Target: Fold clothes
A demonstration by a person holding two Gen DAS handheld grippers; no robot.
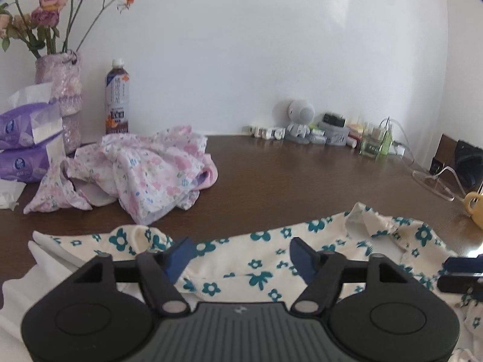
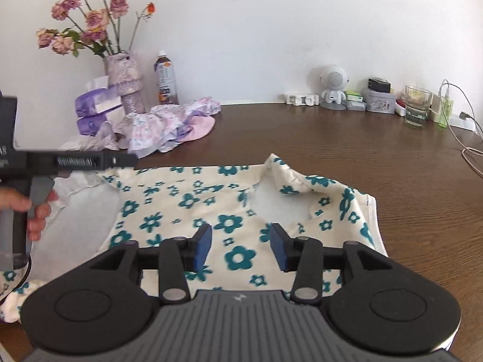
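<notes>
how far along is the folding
Early. Done: the cream teal-flower garment lies spread on the table. In hand: nothing; left tool and right tool hover open over it. Left: all its folds, plus the crumpled pink floral garment.

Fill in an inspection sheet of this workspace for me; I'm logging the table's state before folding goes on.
Surface: dark brown wooden table, white wall behind.
Job's things: cream garment with teal flower print spread flat at the near edge; crumpled pink floral garment heaped at back left.
Clutter: purple tissue packs, vase of dried pink roses, drink bottle, small white robot figurine, grey tin, drinking glass, yellow mug.
Grippers: left gripper and right gripper both open, hovering over the cream garment.
Cables: white cable trailing at right.
Surroundings: a hand on the left gripper's handle.
</notes>
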